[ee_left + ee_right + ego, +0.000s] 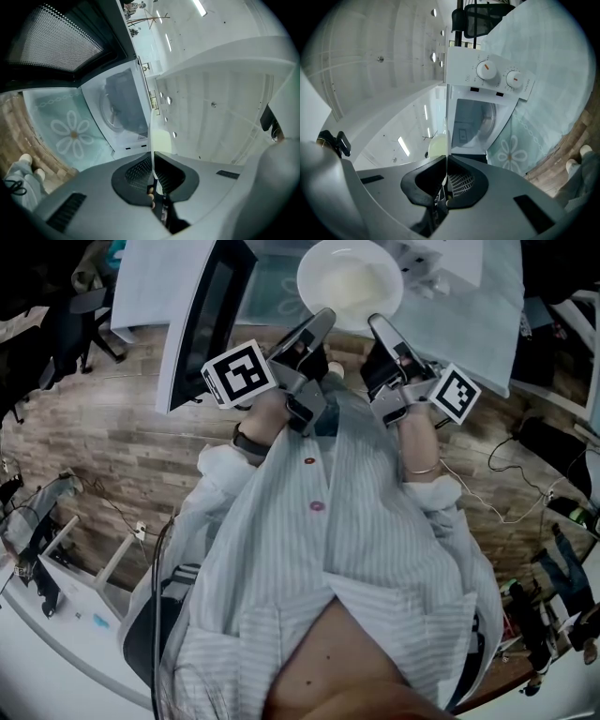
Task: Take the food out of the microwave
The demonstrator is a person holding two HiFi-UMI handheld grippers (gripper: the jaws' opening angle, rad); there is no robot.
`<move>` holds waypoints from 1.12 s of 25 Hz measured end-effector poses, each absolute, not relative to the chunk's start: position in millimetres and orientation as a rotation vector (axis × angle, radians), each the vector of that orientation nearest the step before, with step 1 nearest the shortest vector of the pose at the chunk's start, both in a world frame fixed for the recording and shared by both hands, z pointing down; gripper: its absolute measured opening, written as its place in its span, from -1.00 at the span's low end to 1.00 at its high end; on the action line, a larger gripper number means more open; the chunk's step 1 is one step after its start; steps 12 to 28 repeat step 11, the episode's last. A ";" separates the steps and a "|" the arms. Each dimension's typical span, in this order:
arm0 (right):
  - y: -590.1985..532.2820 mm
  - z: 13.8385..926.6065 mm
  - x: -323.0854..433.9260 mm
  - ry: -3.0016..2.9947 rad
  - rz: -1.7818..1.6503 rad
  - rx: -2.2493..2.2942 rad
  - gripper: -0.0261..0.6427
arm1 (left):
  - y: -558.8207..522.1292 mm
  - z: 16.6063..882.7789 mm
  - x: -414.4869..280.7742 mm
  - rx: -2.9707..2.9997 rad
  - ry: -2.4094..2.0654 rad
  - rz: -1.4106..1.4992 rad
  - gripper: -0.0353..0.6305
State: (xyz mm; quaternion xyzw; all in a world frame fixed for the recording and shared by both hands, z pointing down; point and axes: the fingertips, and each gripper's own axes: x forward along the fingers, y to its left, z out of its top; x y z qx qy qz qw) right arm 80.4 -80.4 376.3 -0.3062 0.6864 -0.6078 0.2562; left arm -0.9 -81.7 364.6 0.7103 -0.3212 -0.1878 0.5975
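A white plate [350, 282] with pale yellow food on it is held level between both grippers, in front of the white microwave [485, 101], whose door [214, 310] stands open at the left. My left gripper [322, 322] is shut on the plate's near-left rim, and my right gripper [377, 326] is shut on its near-right rim. In the left gripper view the rim [151, 136] runs edge-on into the shut left gripper [153, 163]. The right gripper view shows the same thin rim [446, 136] pinched in the right gripper [446, 161], with the food [437, 146] just left of it.
The microwave stands on a pale blue tablecloth with flower prints [71, 133]. Its two orange-marked knobs [486, 69] sit on the control panel. The open cavity [121, 107] looks bare. Wooden floor [122, 451] lies below, with cables and office chairs around the edges.
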 end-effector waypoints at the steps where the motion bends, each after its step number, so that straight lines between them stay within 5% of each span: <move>1: -80.6 376.7 80.6 1.864 -1.650 -0.832 -0.81 | -82.3 364.7 -0.6 1.654 -0.743 -0.439 -0.82; 28: -81.8 382.9 82.1 1.855 -1.669 -0.838 -0.81 | -84.3 369.9 0.1 1.644 -0.743 -0.446 -0.82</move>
